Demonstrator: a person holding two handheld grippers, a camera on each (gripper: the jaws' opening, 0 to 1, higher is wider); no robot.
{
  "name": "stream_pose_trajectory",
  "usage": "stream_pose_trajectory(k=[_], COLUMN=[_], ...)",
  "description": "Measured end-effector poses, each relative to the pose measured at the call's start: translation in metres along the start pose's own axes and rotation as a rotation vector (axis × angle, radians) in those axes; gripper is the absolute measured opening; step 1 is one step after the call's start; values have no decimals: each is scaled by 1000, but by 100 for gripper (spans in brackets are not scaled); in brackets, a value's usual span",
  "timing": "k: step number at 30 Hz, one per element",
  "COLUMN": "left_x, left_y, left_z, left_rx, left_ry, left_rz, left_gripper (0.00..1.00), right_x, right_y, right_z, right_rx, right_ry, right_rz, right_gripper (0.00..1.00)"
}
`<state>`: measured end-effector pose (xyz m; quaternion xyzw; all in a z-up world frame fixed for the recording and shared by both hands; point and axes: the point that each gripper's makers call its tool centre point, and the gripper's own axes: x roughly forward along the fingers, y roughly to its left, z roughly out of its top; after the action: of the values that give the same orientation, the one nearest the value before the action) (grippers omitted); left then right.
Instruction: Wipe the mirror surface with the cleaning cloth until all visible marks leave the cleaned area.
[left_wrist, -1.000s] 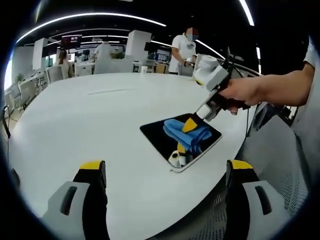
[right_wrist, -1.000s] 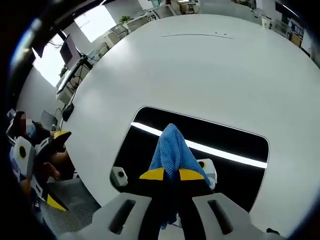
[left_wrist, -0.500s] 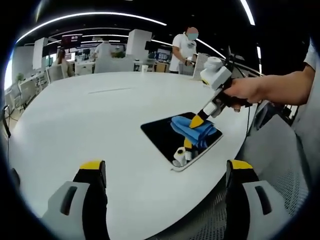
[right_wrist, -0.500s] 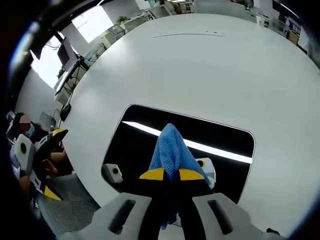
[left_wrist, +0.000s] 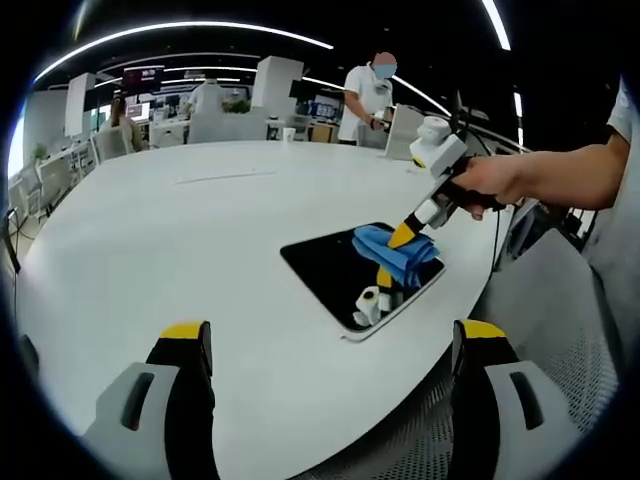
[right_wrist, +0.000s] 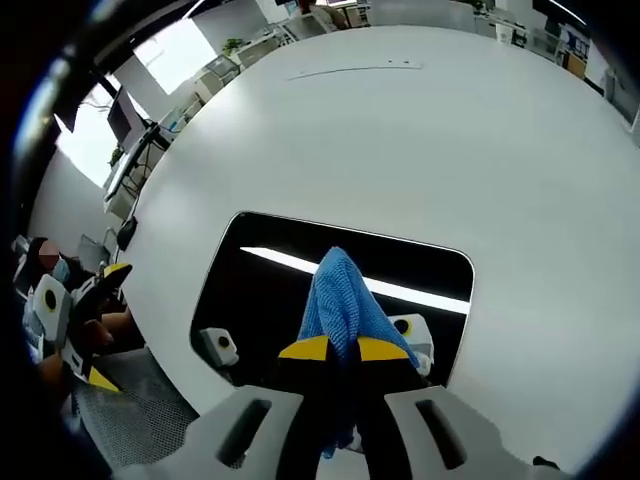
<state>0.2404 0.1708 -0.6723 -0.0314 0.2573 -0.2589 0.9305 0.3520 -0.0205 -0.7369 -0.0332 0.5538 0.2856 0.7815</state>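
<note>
A: Where is the mirror (left_wrist: 350, 272) sitting?

B: It is lying flat on the white round surface (left_wrist: 180, 230), near the edge closest to the person. It is a dark rectangle with rounded corners and a thin pale rim, and in the right gripper view (right_wrist: 270, 290) it is reflecting a bright ceiling light strip across its middle.

A: And the cloth?

B: The blue cleaning cloth (right_wrist: 345, 300) is bunching up in folds, looking like knit or microfibre. It is pressing down on the mirror, towards the side nearest the person's hand (left_wrist: 490, 180).

A: What is the right hand-held gripper (right_wrist: 343, 350) doing?

B: Its yellow-tipped jaws are clenching the cloth between them, with cloth sticking out ahead of the tips. From the left gripper view the same tool (left_wrist: 405, 236) is angling down onto the glass.

A: Left hand-held gripper (left_wrist: 330, 335)?

B: It is hanging released, jaws wide apart, nothing between them, well back from the mirror.

A: Marks on the glass?

B: Cannot tell; the gripper's reflection is showing there.
</note>
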Motion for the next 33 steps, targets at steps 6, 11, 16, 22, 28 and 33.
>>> stream_pose_trajectory(k=[6, 11, 16, 22, 28, 33], left_x=[0, 1, 1, 1, 1, 1], left_y=[0, 0, 1, 2, 1, 1], left_z=[0, 0, 0, 0, 0, -1], left_rx=[2, 5, 7, 1, 3, 4], left_ry=[1, 1, 2, 0, 1, 4], left_rz=[-1, -1, -1, 3, 4, 3], left_gripper=[99, 99, 99, 99, 99, 99], right_x=[-4, -8, -12, -18, -23, -24], right_y=[-11, -20, -28, -42, -53, -56], right_z=[-4, -6, -9, -12, -16, -17], right_rx=[16, 41, 63, 76, 89, 98], right_ry=[-3, -14, -23, -24, -29, -32], right_rz=[-6, -8, -7, -22, -40, -46], right_gripper=[3, 3, 3, 3, 3, 3])
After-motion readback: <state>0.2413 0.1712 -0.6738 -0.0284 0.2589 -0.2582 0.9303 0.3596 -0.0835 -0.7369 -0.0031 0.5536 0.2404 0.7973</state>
